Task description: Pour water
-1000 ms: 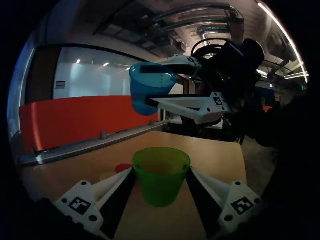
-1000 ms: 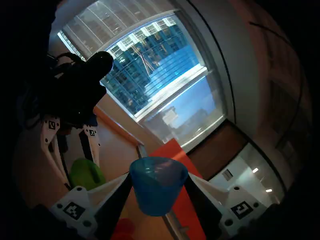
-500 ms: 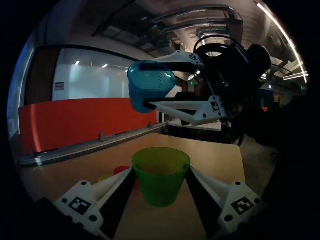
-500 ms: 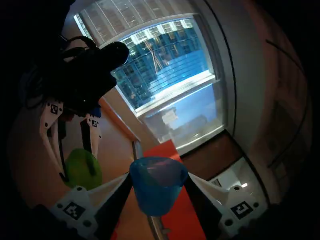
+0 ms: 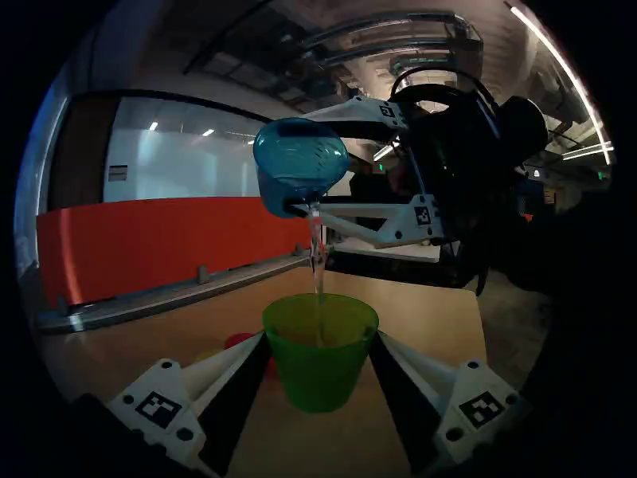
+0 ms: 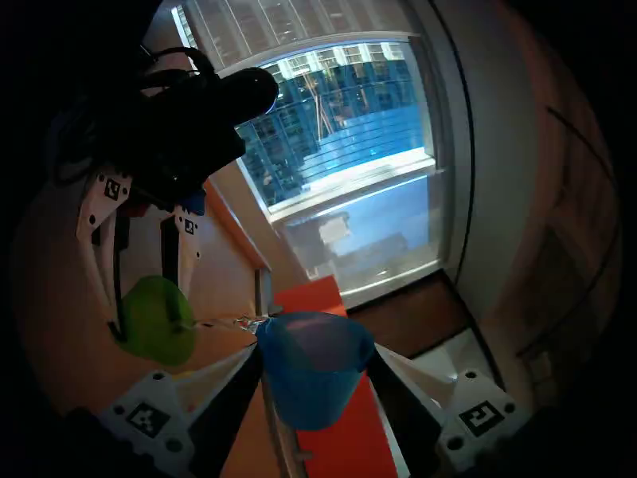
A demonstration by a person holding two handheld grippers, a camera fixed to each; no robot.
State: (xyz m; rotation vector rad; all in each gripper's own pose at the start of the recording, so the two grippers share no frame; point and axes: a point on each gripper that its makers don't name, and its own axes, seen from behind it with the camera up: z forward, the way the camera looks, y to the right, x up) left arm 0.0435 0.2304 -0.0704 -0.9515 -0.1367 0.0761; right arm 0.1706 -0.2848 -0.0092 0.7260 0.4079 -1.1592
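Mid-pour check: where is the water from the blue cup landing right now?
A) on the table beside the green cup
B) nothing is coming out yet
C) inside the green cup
C: in the left gripper view a thin stream falls from the tilted blue cup straight into the green cup below it.

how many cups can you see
2: green cup upright, held by the left gripper; blue cup tilted above it, held by the right gripper. More may be hidden.

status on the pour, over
Left hand-held gripper shut on green cup. Right hand-held gripper shut on tilted blue cup. Water streaming into green cup, unobstructed.
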